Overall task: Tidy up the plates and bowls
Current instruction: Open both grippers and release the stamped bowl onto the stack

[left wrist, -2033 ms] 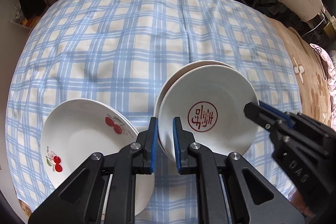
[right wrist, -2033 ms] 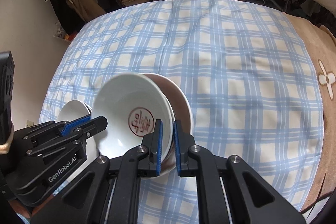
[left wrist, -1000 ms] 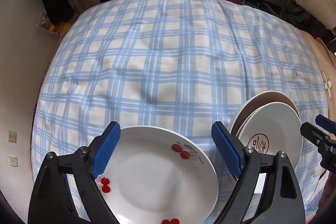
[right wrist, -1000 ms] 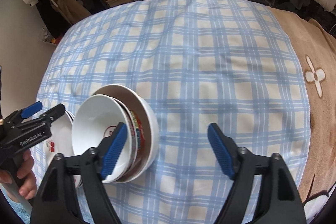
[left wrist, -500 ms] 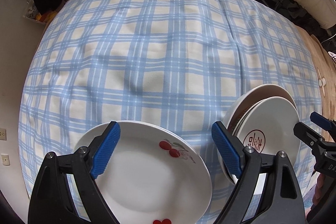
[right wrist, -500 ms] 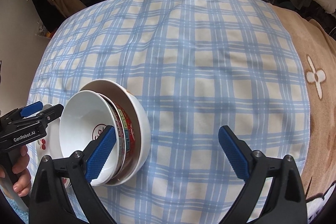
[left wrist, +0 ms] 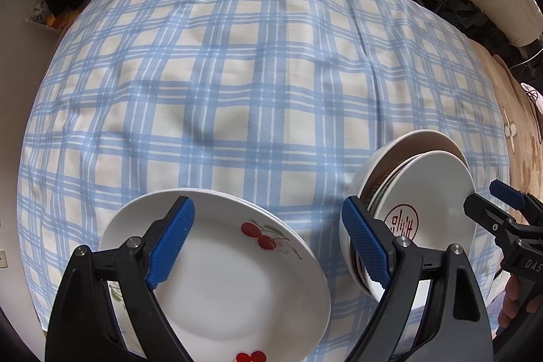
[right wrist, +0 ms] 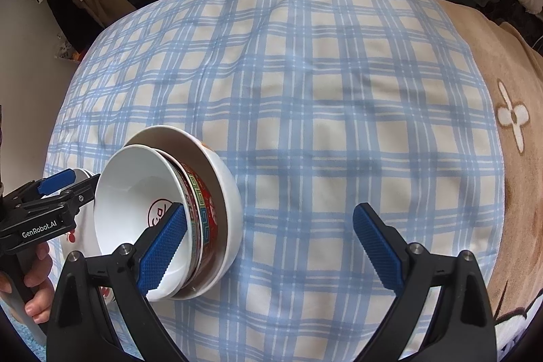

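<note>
Hung over the blue-checked bed cover [left wrist: 237, 73], both sets of fingers wide apart and empty: left gripper [left wrist: 268, 240] above white cherry-printed plates [left wrist: 237, 277], right gripper [right wrist: 269, 243] beside nested bowls [right wrist: 163, 212], grouped by kind.

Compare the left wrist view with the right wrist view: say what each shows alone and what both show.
Only the left wrist view shows the whole cherry plate face-on, between the open left claw.

Only the right wrist view shows the red patterned bowl nested in the stack, and the flower on the tan blanket clearly.

Both show the checked cloth, the stack of bowls, the white bowl with the red stamp, and the open right claw.
</note>
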